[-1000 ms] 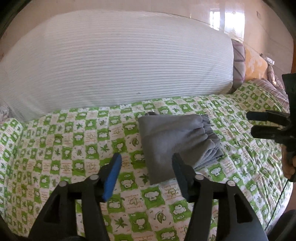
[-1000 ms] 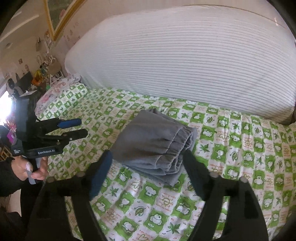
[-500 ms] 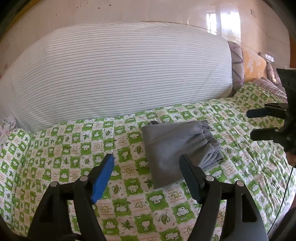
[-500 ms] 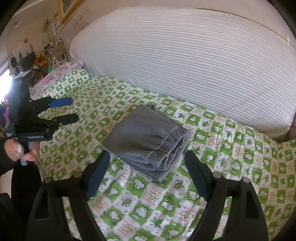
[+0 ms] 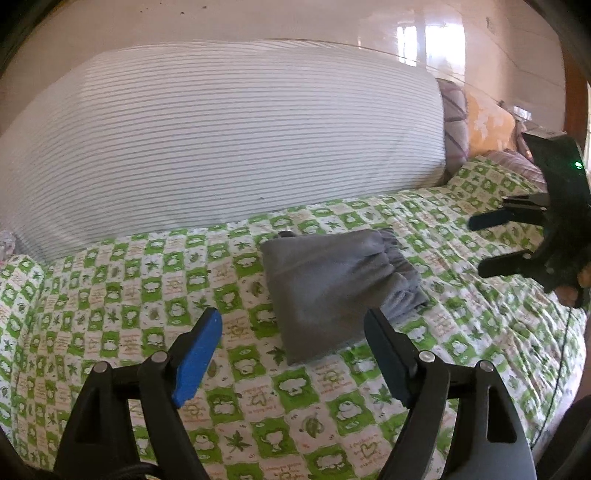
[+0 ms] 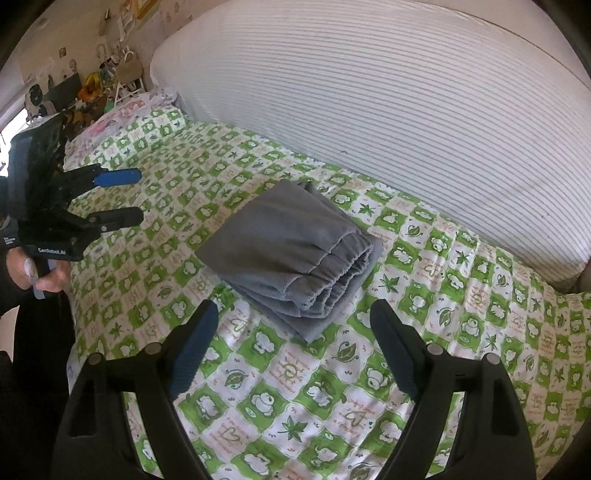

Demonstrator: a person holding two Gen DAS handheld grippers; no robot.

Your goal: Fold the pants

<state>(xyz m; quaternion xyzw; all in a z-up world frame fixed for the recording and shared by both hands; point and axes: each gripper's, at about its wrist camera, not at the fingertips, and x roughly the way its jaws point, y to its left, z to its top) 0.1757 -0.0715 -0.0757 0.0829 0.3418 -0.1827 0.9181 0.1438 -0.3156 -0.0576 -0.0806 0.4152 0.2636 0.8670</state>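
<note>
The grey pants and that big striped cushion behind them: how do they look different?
The grey pants are plain, dark and small, folded into a flat bundle lying on the green checked bedcover. The striped cushion is white with thin lines, far larger, rounded and propped along the wall. The pants show a gathered waistband at one end; the cushion looks smooth. Both are soft fabric things on the bed.
</note>
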